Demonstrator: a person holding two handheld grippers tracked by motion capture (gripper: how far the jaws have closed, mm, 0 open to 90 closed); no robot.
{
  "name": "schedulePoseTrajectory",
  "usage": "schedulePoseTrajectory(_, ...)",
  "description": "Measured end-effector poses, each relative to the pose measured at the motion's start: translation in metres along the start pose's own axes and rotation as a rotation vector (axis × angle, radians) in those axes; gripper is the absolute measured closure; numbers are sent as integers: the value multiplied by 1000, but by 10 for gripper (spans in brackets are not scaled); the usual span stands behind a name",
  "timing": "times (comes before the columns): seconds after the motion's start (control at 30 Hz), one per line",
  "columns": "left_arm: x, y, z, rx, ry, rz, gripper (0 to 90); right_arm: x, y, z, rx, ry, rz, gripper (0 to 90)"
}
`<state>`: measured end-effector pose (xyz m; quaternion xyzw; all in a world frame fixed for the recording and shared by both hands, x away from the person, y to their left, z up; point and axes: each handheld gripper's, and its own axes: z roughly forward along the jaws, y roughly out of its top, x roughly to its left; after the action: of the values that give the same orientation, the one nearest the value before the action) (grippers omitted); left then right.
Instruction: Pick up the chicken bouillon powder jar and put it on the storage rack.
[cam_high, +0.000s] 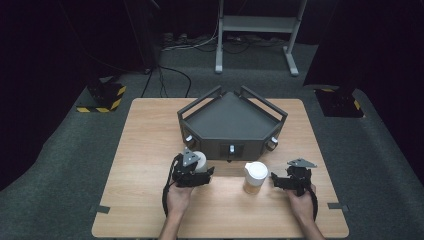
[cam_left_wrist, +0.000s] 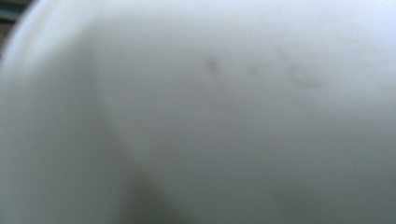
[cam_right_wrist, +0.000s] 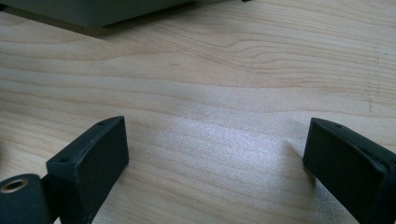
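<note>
The left gripper (cam_high: 204, 173) is closed tight on a white cup (cam_high: 199, 161). The cup sits between its jaws, just in front of the grey tray (cam_high: 230, 122), near the tray's left front corner. Can't tell if the cup touches the table (cam_high: 150, 150) or is a bit above it. In the left gripper view the cup (cam_left_wrist: 210, 116) is v. close and blurry, all white, w/ a faint grey mark on it.

The right gripper (cam_high: 278, 181) is wide open w/ nothing in it. It is low over the table at the right, jaws pointing left at a 2nd cup (cam_high: 255, 177). That cup is white on top, tan lower down, and stands upright in front of the tray's middle. It is just beside the right gripper, not touching it. In the right gripper view (cam_right_wrist: 215, 154) the 2 black jaws stand far apart w/ bare wood (cam_right_wrist: 210, 84) between them, and the tray's edge (cam_right_wrist: 93, 14) is at the top left.

The 2 cups are near each other, w/ a gap between. A hand (cam_high: 179, 197) holds the left gripper, the other hand (cam_high: 301, 200) holds the right one.
</note>
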<state>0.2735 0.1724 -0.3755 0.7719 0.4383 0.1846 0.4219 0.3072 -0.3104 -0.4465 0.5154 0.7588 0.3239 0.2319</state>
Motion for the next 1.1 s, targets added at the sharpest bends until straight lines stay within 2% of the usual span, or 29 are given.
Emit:
schedulePoseTrajectory(0.2,2,15,-5,5,-8,0,325,0,0,0,-1,0,-1,62)
schedulePoseTrajectory(0.47,-3,48,-8,40,-6,45,327,0,0,0,1,3,-3,55)
schedulePoseTrajectory(0.77,-6,75,-8,59,-24,55,330,0,0,0,2,4,-2,53)
schedulePoseTrajectory(0.97,-8,102,-8,59,-37,47,332,0,0,0,2,4,-2,53)
schedulePoseTrajectory(1.07,-8,121,-9,56,-36,42,333,0,0,0,2,4,-2,54)
schedulePoseTrajectory(1.1,-8,121,-9,56,-36,42,334,0,0,0,2,4,-2,54)
